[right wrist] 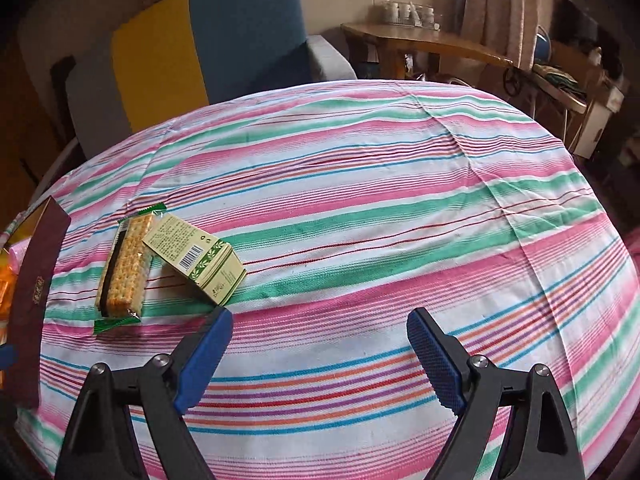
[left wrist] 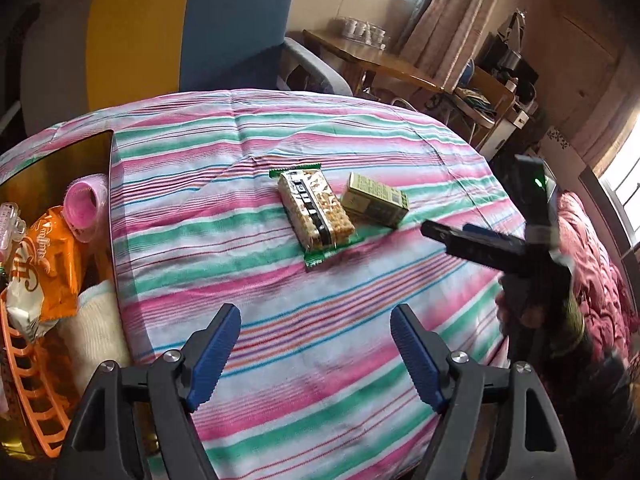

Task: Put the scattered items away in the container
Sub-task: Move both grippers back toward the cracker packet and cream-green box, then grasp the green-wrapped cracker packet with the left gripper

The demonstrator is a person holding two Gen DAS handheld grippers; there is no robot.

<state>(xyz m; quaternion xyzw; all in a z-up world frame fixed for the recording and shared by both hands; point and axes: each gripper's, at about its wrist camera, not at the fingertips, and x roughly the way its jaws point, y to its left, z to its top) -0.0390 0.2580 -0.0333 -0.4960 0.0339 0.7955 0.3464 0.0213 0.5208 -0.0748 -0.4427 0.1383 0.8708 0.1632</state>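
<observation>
- Nearest the left wrist camera, the left gripper [left wrist: 316,316] hangs above the striped tablecloth [left wrist: 280,300], its blue-padded jaws spread wide with nothing between them.
- Off at nine o'clock in that view sits the container [left wrist: 108,168], a box with a gold inner wall, holding an orange snack bag [left wrist: 48,256], a pink roller [left wrist: 86,204], a cream cloth [left wrist: 100,320] and an orange plastic basket [left wrist: 28,364].
- Toward twelve o'clock, mid-table, lies the cracker packet [left wrist: 314,214] with green crimped ends; the green carton [left wrist: 374,199] lies just beside it at its two o'clock, and the two may be touching.
- Out at three o'clock the right gripper [left wrist: 430,230] appears side-on, blurred, held in a hand [left wrist: 532,312].
- Seen from the right wrist camera, the right gripper [right wrist: 320,320] has its jaws wide apart and empty; the carton [right wrist: 196,252] lies at eleven o'clock of it, the cracker packet [right wrist: 124,268] at ten o'clock, the box's dark red outer wall [right wrist: 34,280] at nine.
- Beyond the table stands a blue and yellow armchair [left wrist: 188,28].
</observation>
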